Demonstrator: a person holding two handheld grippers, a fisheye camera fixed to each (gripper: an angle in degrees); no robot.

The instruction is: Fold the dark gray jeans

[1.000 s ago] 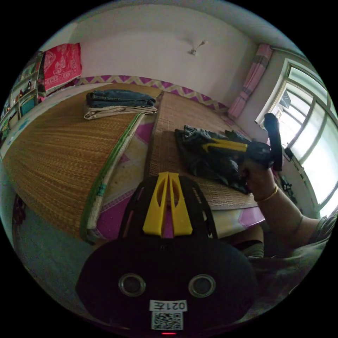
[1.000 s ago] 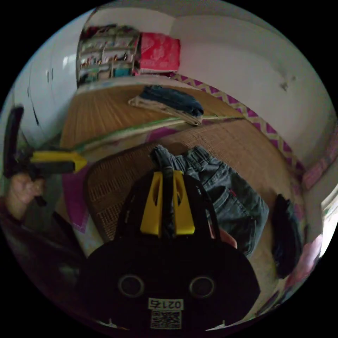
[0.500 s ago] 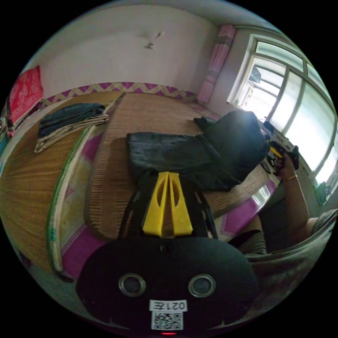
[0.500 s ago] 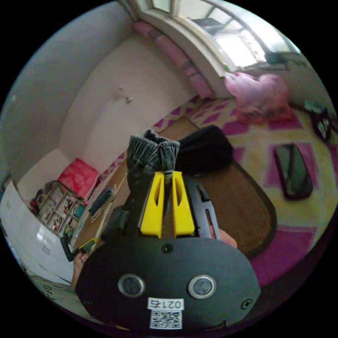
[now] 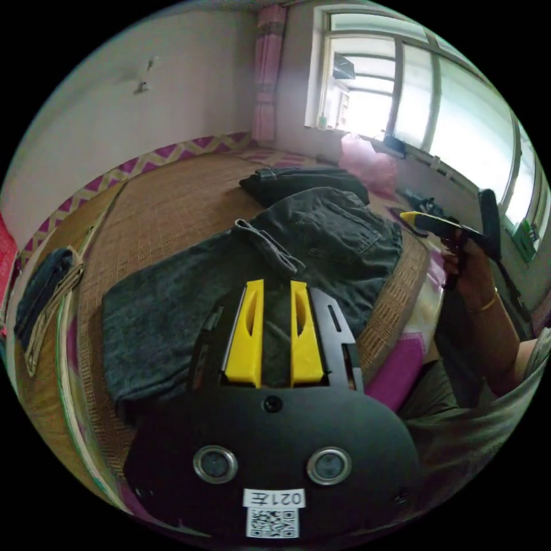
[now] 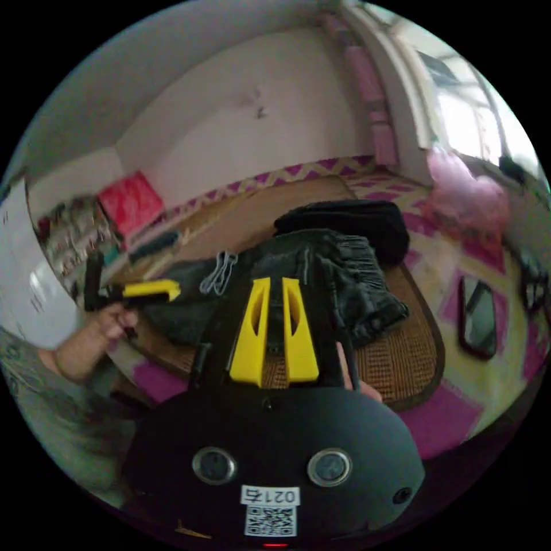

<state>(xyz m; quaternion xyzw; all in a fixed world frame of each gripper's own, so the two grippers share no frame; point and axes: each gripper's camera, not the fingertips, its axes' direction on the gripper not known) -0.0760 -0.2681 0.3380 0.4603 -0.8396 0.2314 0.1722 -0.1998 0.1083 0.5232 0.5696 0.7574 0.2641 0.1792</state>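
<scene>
Denim jeans point(image 5: 241, 275) spread on woven mat point(image 5: 172, 206); left gripper point(image 5: 274, 287) parted above them, right gripper point(image 6: 274, 281) parted, empty. Risk: thick cloth bunching, crooked fold.

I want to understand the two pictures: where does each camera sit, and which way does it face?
Left gripper view: rides the left hand-held gripper, above the dark gray jeans, facing the window; the right hand shows.
Right gripper view: rides the right hand-held gripper, facing the wall; the left hand shows.
Shared: jeans, black folded garment.
</scene>
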